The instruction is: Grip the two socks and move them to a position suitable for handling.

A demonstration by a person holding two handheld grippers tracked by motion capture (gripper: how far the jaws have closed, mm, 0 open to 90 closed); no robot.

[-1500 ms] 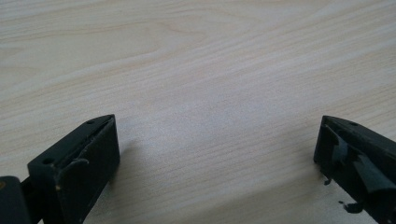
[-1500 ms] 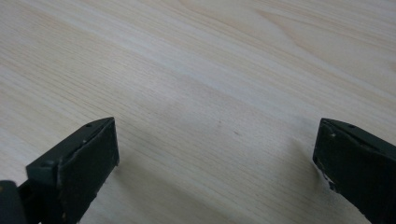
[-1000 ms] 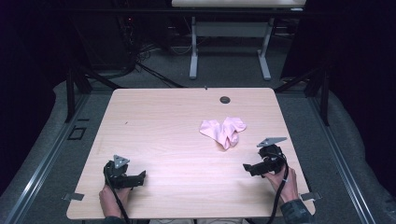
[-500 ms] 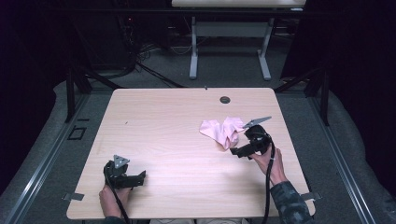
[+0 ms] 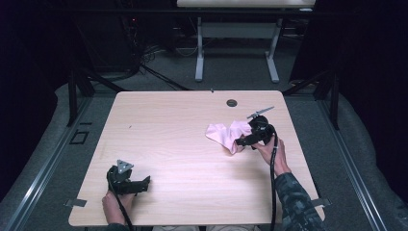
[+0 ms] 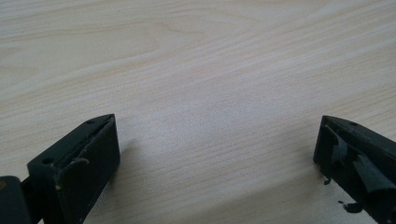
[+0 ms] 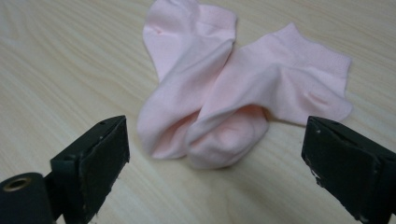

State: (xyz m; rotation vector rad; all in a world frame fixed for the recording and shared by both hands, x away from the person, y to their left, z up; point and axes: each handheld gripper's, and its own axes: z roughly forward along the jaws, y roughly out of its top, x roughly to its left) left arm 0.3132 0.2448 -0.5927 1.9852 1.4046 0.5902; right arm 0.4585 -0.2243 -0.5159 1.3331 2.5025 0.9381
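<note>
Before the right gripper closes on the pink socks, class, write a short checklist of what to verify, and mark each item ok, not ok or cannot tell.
1. Right gripper jaws wide enough to take the cloth: ok; they have just been closing slightly, nothing pressed between them yet.
2. Pink socks lined up between the jaws: ok, the toe ends lie just ahead of them.
3. Socks lying flat and separate: not ok, the two overlap in a heap.
4. Left gripper out of the way: ok, open over the bare table near the front edge.
5. Whether one sock or both would be caught: cannot tell.
</note>
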